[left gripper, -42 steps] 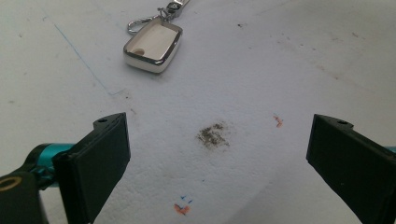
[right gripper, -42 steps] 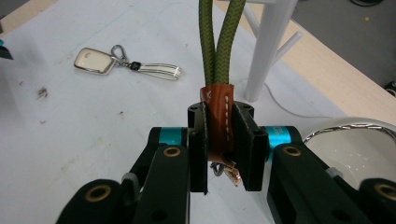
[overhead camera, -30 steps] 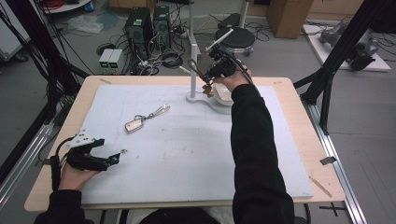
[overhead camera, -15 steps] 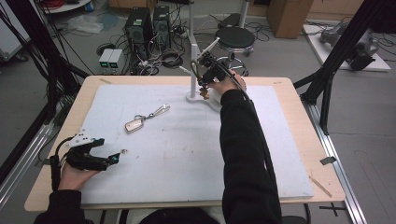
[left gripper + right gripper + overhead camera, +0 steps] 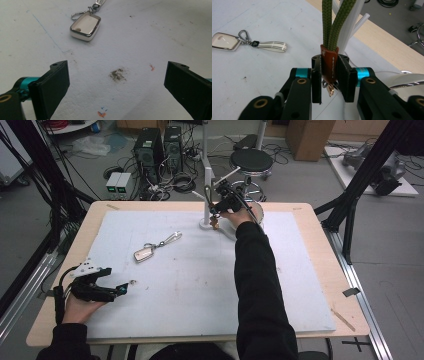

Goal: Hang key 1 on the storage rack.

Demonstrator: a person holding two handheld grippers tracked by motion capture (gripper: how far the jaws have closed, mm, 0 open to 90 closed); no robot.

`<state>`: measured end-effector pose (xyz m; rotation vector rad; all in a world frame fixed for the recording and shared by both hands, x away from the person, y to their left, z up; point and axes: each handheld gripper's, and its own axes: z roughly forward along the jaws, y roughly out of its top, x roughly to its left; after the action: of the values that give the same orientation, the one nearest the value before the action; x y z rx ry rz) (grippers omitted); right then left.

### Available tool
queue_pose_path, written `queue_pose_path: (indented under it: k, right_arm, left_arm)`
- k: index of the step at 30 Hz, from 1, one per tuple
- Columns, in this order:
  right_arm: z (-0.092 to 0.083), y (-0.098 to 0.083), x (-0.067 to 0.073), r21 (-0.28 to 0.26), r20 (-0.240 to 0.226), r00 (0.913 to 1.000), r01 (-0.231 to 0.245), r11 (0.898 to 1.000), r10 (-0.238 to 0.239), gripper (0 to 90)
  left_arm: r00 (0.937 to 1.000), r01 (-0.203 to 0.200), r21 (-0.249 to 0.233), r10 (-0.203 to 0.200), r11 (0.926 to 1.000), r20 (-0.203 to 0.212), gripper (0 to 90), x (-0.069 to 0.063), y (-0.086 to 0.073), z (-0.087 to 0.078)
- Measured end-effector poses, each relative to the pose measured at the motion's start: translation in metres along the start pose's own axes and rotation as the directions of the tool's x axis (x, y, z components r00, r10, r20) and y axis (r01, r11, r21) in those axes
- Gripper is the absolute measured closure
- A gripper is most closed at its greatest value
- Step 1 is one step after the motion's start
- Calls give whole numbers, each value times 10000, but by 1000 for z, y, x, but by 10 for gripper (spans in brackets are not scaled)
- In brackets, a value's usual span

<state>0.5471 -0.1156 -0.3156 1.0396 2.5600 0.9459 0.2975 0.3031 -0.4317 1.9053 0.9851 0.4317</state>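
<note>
Both sleeves are black. The left gripper (image 5: 119, 290) is black with a grey three-cornered plate on top and a trailing black cable; the right gripper (image 5: 329, 75) has black jaws — teal collars, brass-ringed pivots.

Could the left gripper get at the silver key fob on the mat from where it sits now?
Probably yes. The left gripper has its jaws wide open and faces the key fob across bare white mat; nothing lies between them.

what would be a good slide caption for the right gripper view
Right gripper clamps the brown leather tab of a green cord loop at a white stand, key fob lying beyond.
</note>
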Motion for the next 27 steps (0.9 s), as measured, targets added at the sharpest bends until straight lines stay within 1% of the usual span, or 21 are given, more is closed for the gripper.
queue_pose_path:
  k: [4, 5, 6, 7, 8, 9, 12, 14, 15, 17, 18, 19, 20, 21, 23, 25, 26, 27]
  right_arm:
    - [-3, -1, -1, -13, -15, 10000, -50, 10000, 50, 643]
    - [-4, -2, -2, -53, -27, 9999, -120, 9999, 120, 605]
    - [-7, -3, -3, -84, -18, 9995, -309, 9995, 308, 537]
    - [-7, -3, -3, -84, -18, 9995, -309, 9995, 308, 537]
    - [-9, -5, -4, -114, 63, 9990, -437, 9990, 438, 477]
    - [-9, -5, -4, -114, 63, 9990, -437, 9990, 438, 477]
    - [-14, -7, -5, -348, 127, 9984, -539, 9979, 543, 385]
    - [-16, -7, -6, -415, 126, 9978, -643, 9971, 649, 289]
    - [-17, -8, -6, -410, 225, 9973, -687, 9968, 697, 230]
    - [-18, -9, -6, -265, 635, 9938, -902, 9956, 917, 139]
    - [-18, -10, -6, -149, 623, 9931, -983, 9950, 990, 110]
    - [-19, -11, -6, -19, 579, 9932, -1009, 9949, 1008, 109]
    - [-19, -13, -6, 89, 550, 9933, -1022, 9947, 1015, 79]
    - [-20, -14, -6, 182, 605, 9922, -1102, 9937, 1089, 4]
    - [-22, -15, -6, 323, 822, 9902, -1163, 9927, 1133, 8]
    - [-26, -17, -6, 500, 718, 9880, -1408, 9888, 1371, 7]
    - [-27, -17, -6, 594, 706, 9875, -1453, 9876, 1411, 7]
    - [-29, -18, -5, 678, 775, 9879, -1399, 9878, 1346, 7]
  left_arm:
    - [10000, 0, 1, 0, 10000, -22, 67, 1, 0, 0]
    - [10000, -18, 8, 18, 10000, -24, 67, 1, 0, 0]
    - [10000, -17, 15, 17, 10000, -23, 67, 1, 0, 0]
    - [10000, 3, -7, -3, 10000, -9, 67, 1, 0, 0]
    - [10000, -12, -10, 12, 10000, -24, 67, 1, 0, 0]
    - [10000, -4, -26, 4, 10000, -20, 67, 1, 0, 0]
    - [10000, 14, -27, -14, 10000, -41, 67, 1, 0, 0]
    - [10000, -7, -29, 6, 10000, -62, 67, 2, 0, 0]
    - [10000, -25, 15, 25, 10000, -58, 67, 2, 0, -1]
    - [10000, -11, 9, 11, 10000, -89, 67, 1, 0, 0]
    - [9999, -19, 9, 19, 10000, -100, 67, 1, 0, 0]
    - [9999, -13, -1, 13, 10000, -103, 67, 1, 0, 0]
    - [9999, 5, -16, -5, 10000, -103, 67, 1, 0, 0]
    - [9999, 24, -24, -24, 10000, -102, 67, 1, 0, -1]
    - [9999, 6, -29, -7, 10000, -134, 67, 1, 0, -1]
    - [9999, -18, -33, 17, 10000, -131, 67, 1, 0, -2]
    - [9999, -16, -45, 16, 10000, -146, 67, 1, 0, -2]
    - [9999, 3, -68, -4, 10000, -145, 67, 0, 0, -2]
